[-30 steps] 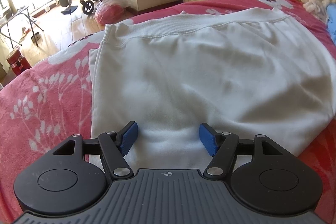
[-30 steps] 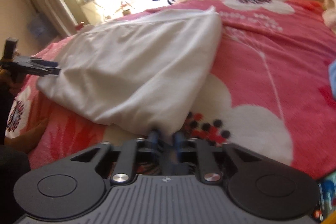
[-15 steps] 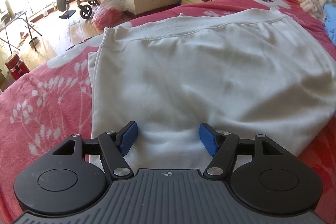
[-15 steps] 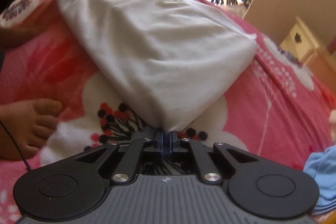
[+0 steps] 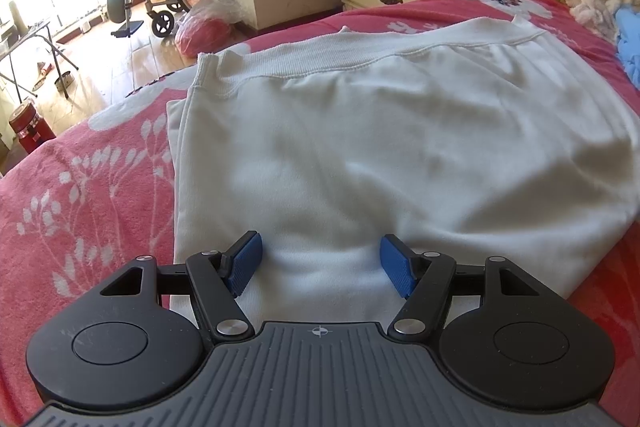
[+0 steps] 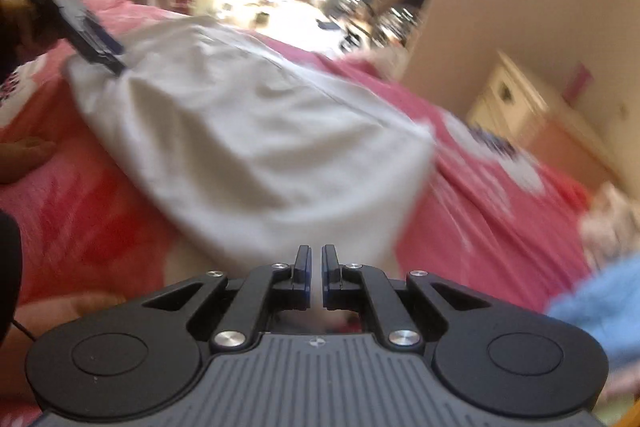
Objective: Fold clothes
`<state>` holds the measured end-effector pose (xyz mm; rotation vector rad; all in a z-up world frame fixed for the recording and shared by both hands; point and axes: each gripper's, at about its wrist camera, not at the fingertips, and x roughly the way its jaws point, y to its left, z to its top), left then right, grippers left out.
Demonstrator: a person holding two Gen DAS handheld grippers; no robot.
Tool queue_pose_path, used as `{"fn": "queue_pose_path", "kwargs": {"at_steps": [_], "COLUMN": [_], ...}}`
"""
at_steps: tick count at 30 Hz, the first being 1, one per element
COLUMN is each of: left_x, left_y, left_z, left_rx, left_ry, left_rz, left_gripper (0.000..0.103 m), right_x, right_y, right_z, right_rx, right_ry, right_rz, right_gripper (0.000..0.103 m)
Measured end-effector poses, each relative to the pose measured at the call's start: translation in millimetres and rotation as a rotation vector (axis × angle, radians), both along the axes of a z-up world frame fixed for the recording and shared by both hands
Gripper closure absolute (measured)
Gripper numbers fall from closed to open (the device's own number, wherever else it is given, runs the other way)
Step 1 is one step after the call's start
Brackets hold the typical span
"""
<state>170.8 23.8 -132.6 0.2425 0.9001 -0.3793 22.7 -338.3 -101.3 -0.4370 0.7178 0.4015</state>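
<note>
Sweatshirt [image 5: 380, 147] lies on the pink bed [image 5: 80, 187], apparently already doubled lengthwise, so further folds seem left. Right gripper [image 6: 316, 273] pinches its near corner, lifted off the bed; left gripper [image 5: 320, 263] rests wide, pads pressing its edge down.

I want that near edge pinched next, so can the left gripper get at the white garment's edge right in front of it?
Probably yes. The left gripper stands open with the white garment lying bare between and ahead of its pads, nothing covering that edge on the pink bedspread.
</note>
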Motion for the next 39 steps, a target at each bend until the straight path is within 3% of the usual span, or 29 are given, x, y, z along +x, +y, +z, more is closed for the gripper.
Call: {"fn": "queue_pose_path", "kwargs": {"at_steps": [4,5,12,17,20,22,29,33,37,39], "left_x": [0.6,0.8,-6.5,-20.7,-29.8,-37.6,-50.2,-47.1,-45.5,-51.2], "left_y": [1.4,2.4,26.4,76.5,109.5,119.3,87.0,74.6,64.0,56.5], "left_z": [-0.8,-1.5,20.3,43.0,47.4,45.4,17.4,2.5,-0.8,6.3], "left_rx": [-0.008,-0.012,-0.07,-0.081,-0.178,-0.229,-0.001,0.075,0.161,0.238], "left_ry": [0.001,0.0,-0.013,-0.011,0.059,0.095,0.096,0.071,0.011,-0.061], "left_rz": [-0.005,-0.007,-0.001,0.097,0.172,0.155,-0.126,-0.244,-0.334,-0.381], "left_gripper": [0.037,0.037,0.037,0.037,0.04,0.04,0.041,0.057,0.083,0.087], "right_x": [9.9,7.0,6.6,8.6,14.3,17.3,18.4,16.7,15.1,14.2], "right_y": [-4.6,-10.7,-2.0,7.0,12.5,16.9,26.1,26.4,27.6,28.3], "right_z": [-38.1,-43.1,-17.0,-7.2,-4.2,-2.1,-7.2,-10.2,-14.3,-15.9], "right_rx": [-0.056,-0.043,-0.033,0.066,0.165,0.222,0.253,0.255,0.243,0.237], "right_ry": [0.102,0.087,0.082,0.076,0.109,0.124,0.174,0.194,0.209,0.214], "right_rz": [0.029,0.03,-0.034,-0.084,-0.137,-0.159,-0.194,-0.218,-0.225,-0.224], "right_gripper": [0.099,0.099,0.098,0.098,0.097,0.097,0.097,0.097,0.096,0.096]}}
